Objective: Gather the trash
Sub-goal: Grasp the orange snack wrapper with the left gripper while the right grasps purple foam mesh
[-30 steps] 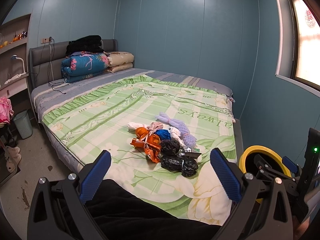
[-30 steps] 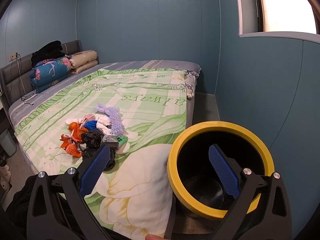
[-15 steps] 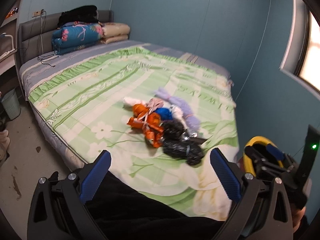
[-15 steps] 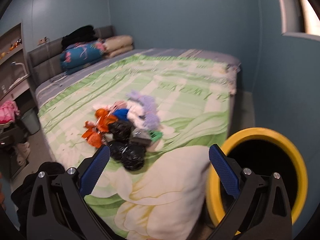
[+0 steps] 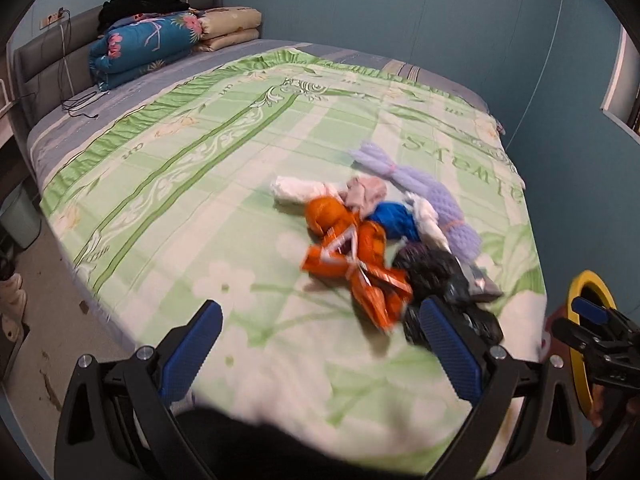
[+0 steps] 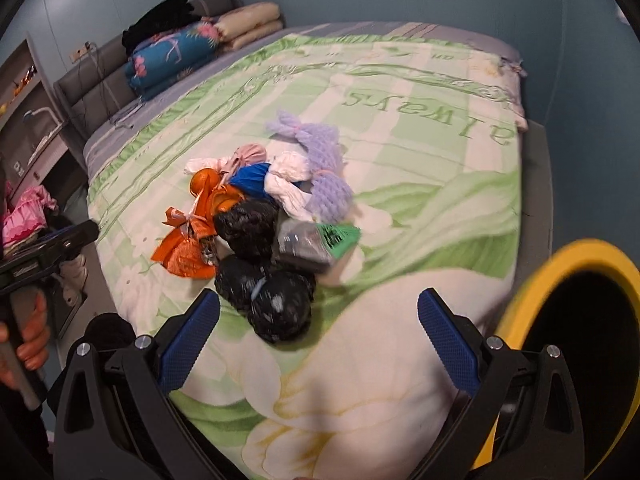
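Observation:
A heap of trash lies on the green floral bedspread (image 5: 192, 184): orange wrappers (image 5: 360, 264) (image 6: 188, 248), black knotted bags (image 6: 272, 296) (image 5: 436, 272), a blue bag (image 6: 250, 178), white bags (image 6: 290, 178), a lilac net bag (image 6: 324, 160) and a grey-and-green packet (image 6: 320, 240). My left gripper (image 5: 322, 348) hovers open just short of the orange wrappers. Hanging open above the bed's near corner, my right gripper (image 6: 318, 338) has the nearest black bag just beyond its fingers. A yellow-rimmed black bin (image 6: 580, 320) (image 5: 588, 340) stands off the bed's right side.
Folded quilts and pillows (image 5: 160, 44) are stacked at the headboard, with a cable (image 5: 80, 100) on the mattress. A shelf unit (image 6: 28, 120) and pink clothes (image 6: 24, 216) stand left of the bed. A hand (image 6: 28, 344) holds the left gripper's handle.
Both grippers have moved forward and down toward the trash heap, which now looks much larger. The yellow bin has slid to the right edge of both views. Both stay open.

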Tool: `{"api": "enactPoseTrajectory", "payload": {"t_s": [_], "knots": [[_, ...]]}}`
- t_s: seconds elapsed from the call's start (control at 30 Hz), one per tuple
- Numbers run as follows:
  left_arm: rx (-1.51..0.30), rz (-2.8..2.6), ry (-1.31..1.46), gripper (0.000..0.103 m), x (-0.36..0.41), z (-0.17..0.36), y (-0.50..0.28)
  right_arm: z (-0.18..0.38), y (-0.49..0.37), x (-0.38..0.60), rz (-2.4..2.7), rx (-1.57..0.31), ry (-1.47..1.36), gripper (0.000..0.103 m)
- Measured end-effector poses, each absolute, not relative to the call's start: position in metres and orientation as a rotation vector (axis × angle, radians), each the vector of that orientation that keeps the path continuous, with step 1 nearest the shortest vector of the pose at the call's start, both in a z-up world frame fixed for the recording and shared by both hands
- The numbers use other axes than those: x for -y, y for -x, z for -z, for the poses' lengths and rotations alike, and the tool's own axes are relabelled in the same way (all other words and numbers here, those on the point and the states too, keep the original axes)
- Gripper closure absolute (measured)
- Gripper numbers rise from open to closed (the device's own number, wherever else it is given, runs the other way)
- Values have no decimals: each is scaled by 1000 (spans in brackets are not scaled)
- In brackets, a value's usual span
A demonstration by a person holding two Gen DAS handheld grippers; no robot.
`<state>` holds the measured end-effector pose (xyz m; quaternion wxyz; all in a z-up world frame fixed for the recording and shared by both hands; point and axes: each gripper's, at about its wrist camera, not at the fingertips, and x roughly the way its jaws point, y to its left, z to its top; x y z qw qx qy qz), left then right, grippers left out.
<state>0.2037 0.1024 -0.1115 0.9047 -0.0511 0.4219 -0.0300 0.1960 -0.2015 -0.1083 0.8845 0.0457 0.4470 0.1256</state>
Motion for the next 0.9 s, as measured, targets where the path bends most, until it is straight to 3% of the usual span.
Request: {"api": "enactPoseTrajectory", "payload": {"t_s": [0.3,0.63,0.7,0.73,0.9], "knots": [[-954,134,174,7,-123,149,-254,90,-281,185,-260,-996,-26,8],[-1002,218,233,7,-93,161,-268,122,-361,165,-398,-1194,-112,9],[-1020,211,231,7,-85,165,-274,128,-372,159,-388,-1212,-89,14],[-1024,208,214,8,-81,166,-276,131,-376,157,-376,-1216,-75,18],[-1067,189,175,16,-71,184,-281,149,-390,159,-321,-1273,-69,19]]}}
